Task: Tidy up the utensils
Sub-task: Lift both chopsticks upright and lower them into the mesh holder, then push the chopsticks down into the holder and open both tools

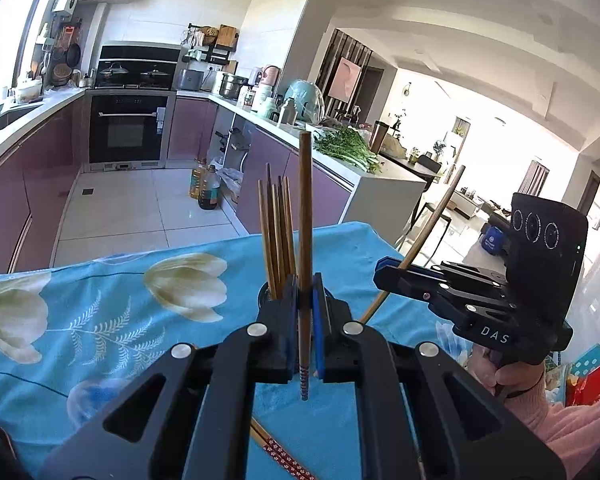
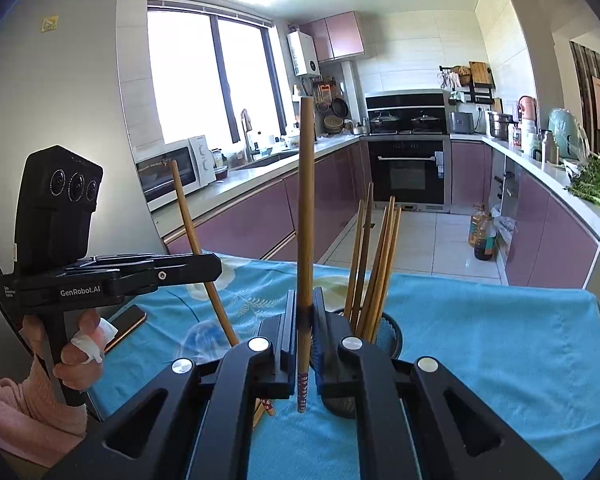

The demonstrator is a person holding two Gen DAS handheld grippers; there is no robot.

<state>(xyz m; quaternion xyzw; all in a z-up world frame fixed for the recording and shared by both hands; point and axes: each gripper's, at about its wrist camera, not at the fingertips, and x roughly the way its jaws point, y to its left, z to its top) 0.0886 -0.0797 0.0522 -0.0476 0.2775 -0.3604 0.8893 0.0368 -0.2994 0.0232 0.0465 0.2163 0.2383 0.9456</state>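
Observation:
My left gripper (image 1: 305, 300) is shut on a brown chopstick (image 1: 305, 216) held upright, patterned end down. Just behind it a dark mesh holder (image 1: 265, 295) on the blue cloth holds several chopsticks (image 1: 277, 232). My right gripper (image 2: 305, 320) is shut on another upright chopstick (image 2: 306, 208); the holder (image 2: 392, 340) with several chopsticks (image 2: 374, 260) stands just right of it. Each gripper shows in the other's view: the right gripper (image 1: 384, 270) with its slanted chopstick (image 1: 432, 224), the left gripper (image 2: 216, 266) with its chopstick (image 2: 196, 236). More chopsticks (image 1: 284, 456) lie on the cloth below, and they show in the right wrist view (image 2: 265, 406) too.
The table carries a blue flowered cloth (image 1: 100, 320). A phone (image 2: 128, 326) lies at its left edge. Kitchen counters (image 1: 340, 160), an oven (image 1: 128, 128) and oil bottles (image 1: 204, 188) on the floor lie beyond the table's far edge.

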